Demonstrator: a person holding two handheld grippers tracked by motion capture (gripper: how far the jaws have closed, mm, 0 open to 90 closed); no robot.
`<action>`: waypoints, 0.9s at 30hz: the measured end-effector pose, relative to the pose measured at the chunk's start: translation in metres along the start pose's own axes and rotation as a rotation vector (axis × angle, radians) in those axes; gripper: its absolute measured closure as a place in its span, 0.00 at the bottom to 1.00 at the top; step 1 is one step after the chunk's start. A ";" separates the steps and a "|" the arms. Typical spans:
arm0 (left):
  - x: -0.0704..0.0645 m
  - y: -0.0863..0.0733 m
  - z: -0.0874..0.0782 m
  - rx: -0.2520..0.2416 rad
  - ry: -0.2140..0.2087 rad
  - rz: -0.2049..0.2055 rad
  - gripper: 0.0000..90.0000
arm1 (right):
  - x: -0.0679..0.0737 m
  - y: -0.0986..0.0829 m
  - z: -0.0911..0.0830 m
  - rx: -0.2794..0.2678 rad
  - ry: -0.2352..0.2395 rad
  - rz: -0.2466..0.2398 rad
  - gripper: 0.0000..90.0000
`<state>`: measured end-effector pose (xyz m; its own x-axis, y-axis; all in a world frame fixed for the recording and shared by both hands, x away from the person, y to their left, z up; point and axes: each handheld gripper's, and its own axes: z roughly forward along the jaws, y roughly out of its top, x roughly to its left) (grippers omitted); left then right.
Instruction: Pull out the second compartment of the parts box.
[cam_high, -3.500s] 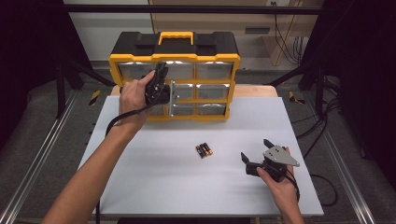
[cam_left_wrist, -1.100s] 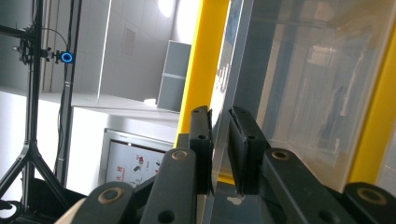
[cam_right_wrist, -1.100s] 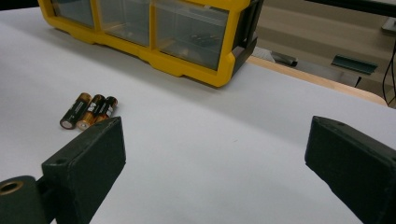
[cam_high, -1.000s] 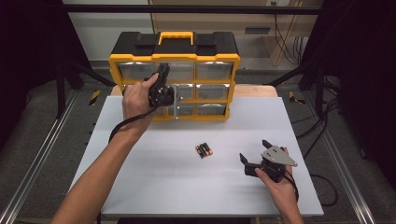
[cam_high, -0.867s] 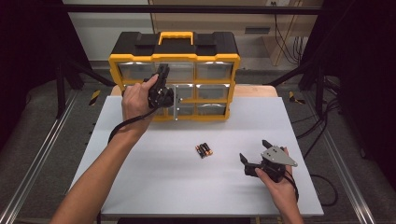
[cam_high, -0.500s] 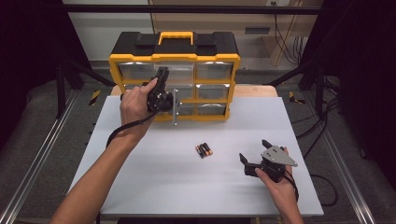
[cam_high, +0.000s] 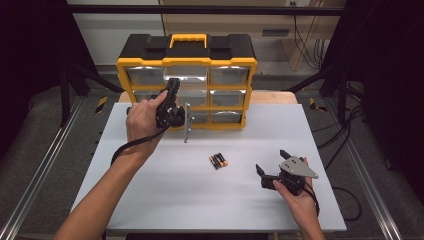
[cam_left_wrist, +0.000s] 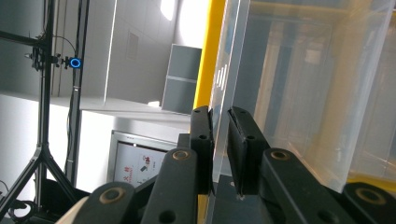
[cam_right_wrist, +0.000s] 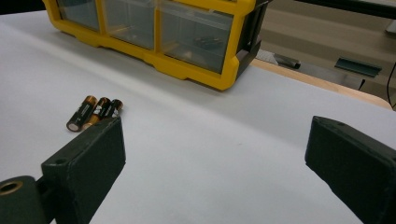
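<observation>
Fingers (cam_left_wrist: 201, 140) of the left gripper (cam_high: 172, 107) are pinched onto the clear front panel of a drawer (cam_high: 187, 122) in the yellow organizer (cam_high: 187, 65), the thin plastic edge caught between the two black pads. From the high view that drawer stands pulled out of the middle column, lower rows, its front sticking out over the white table (cam_high: 150, 200). The right gripper (cam_high: 267, 175) rests low near the table's right side, its jaws spread wide with nothing in them, aimed toward three batteries (cam_high: 218, 160) lying side by side on the table, well apart from the organizer.

The hold looks thin to me: only the panel's edge sits between the pads, so a pull that goes crooked could let the plastic slip free, or jam the drawer in its slot. Pull too far and the drawer could come out altogether and tip. A hard tug might also drag the whole organizer forward, since nothing braces it.
</observation>
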<state>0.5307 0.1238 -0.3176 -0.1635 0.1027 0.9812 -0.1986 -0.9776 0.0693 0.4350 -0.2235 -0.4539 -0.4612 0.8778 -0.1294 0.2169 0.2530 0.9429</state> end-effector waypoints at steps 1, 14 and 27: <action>0.000 0.000 -0.001 0.000 0.000 -0.004 0.89 | 0.000 0.000 0.000 0.000 0.001 0.000 0.06; 0.002 0.004 -0.013 0.005 0.003 0.000 0.89 | 0.001 0.001 -0.001 -0.001 0.008 0.002 0.06; 0.006 0.007 -0.023 0.016 -0.010 -0.004 0.89 | 0.001 0.001 0.000 0.000 0.009 -0.002 0.06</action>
<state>0.5061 0.1218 -0.3159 -0.1532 0.1045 0.9827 -0.1834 -0.9801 0.0756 0.4342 -0.2224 -0.4532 -0.4692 0.8737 -0.1286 0.2158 0.2546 0.9427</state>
